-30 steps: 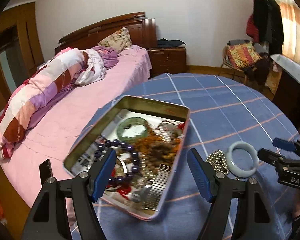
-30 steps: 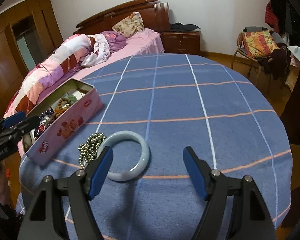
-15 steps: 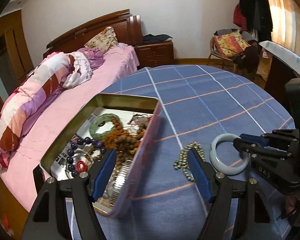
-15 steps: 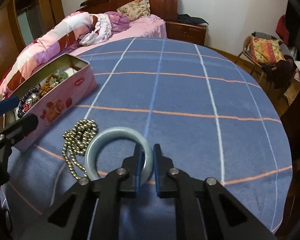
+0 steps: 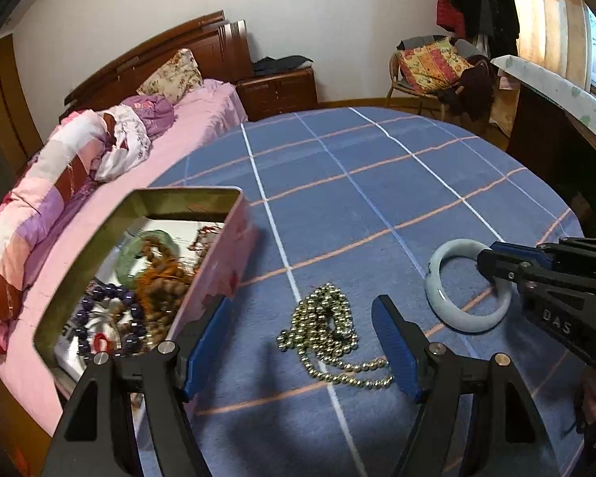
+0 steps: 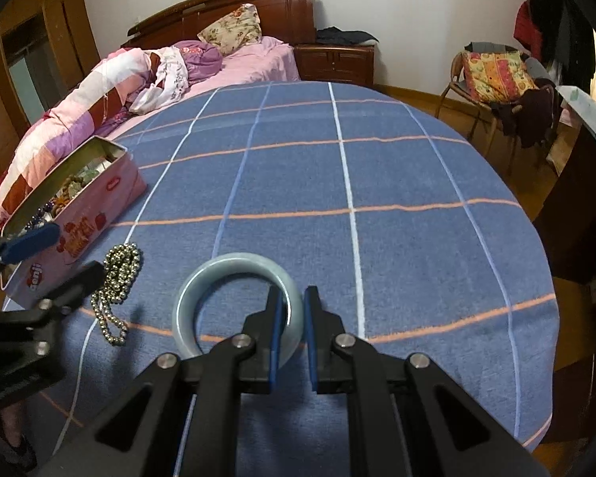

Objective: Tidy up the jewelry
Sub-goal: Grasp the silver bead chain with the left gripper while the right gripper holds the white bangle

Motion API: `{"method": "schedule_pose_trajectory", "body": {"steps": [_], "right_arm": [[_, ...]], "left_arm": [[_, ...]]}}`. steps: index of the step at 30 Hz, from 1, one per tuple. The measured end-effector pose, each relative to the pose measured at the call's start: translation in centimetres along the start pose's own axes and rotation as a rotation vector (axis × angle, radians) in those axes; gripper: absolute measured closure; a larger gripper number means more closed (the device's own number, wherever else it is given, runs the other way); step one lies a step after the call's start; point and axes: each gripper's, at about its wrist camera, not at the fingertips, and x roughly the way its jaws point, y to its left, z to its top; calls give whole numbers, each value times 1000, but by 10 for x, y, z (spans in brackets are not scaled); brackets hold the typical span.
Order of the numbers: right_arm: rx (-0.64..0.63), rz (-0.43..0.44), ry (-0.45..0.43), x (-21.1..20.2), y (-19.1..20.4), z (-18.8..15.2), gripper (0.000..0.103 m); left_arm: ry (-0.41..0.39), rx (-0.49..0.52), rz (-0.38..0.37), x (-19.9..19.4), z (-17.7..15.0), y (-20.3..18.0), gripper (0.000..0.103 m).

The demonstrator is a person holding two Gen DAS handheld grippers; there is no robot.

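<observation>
Bangle (image 6: 234,274) x1 clamped in R gripper (image 6: 291,310); L gripper (image 5: 300,342) apart over bead chain (image 5: 329,326) x1.

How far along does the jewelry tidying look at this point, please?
Done: bead strings and a green bangle already lie in the tin. In hand: the right gripper is shut on the pale bangle. Left: the metal bead chain on the tablecloth, between the open left gripper's fingers.
</observation>
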Motion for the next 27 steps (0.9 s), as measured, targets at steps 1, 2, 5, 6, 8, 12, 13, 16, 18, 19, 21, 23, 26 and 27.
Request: {"method": "schedule_pose_trajectory", "body": {"steps": [1, 2, 5, 6, 8, 12, 13, 16, 18, 19, 21, 23, 26, 27], "right_arm": [[5, 5, 3, 0, -1, 0, 90], [6, 8, 5, 2, -1, 1, 90], [9, 13, 7, 2, -1, 0, 90], [10, 15, 7, 2, -1, 0, 90], [9, 18, 8, 2, -1, 0, 90], [0, 17, 10, 3, 0, 0, 90], [-2, 17, 10, 3, 0, 0, 90], [-11, 22, 10, 3, 2, 0, 90], [-17, 25, 9, 3, 4, -1, 90], [-19, 26, 7, 3, 4, -1, 90], [-20, 30, 4, 2, 4, -1, 90], [-19, 31, 3, 2, 3, -1, 90], [-21, 33, 0, 2, 3, -1, 90], [-20, 33, -1, 2, 3, -1, 90]], "left_arm": [[11, -4, -10, 4, 0, -1, 33], [25, -6, -17, 8, 0, -1, 37], [61, -19, -52, 18, -1, -3, 48], [74, -24, -56, 21, -1, -3, 49], [95, -35, -59, 27, -4, -2, 49], [109, -73, -95, 30, -5, 3, 49], [108, -79, -107, 30, -5, 5, 55], [94, -79, -115, 28, -7, 5, 79], [90, -78, -119, 26, -7, 5, 84], [89, -80, -120, 26, -8, 6, 85], [86, -81, -118, 25, -8, 6, 86], [82, -78, -116, 24, -7, 7, 88], [78, -75, -112, 23, -7, 8, 89], [76, -77, -112, 23, -8, 8, 89]]}}
